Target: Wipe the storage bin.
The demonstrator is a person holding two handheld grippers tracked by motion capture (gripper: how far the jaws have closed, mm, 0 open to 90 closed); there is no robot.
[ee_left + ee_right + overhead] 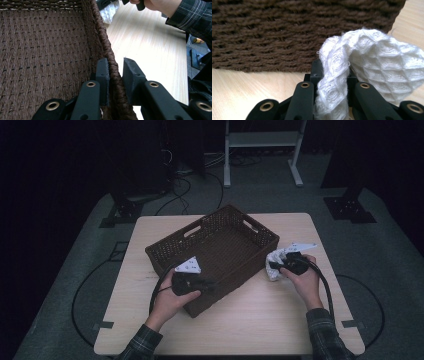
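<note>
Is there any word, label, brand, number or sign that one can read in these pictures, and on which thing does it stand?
No text can be read.
Grey plate on the left gripper: small dark marks, too small and blurred to read.
Grey plate on the right gripper: the same, not readable.
Brown woven basket, white cloth and wooden table: no writing or label visible.

One brown woven basket (215, 255) sits on one light wooden table (260, 315), left of one white waffle-weave cloth (276, 262). There are two hand-held grippers: the left gripper (212, 285) and the right gripper (271, 265).
</note>
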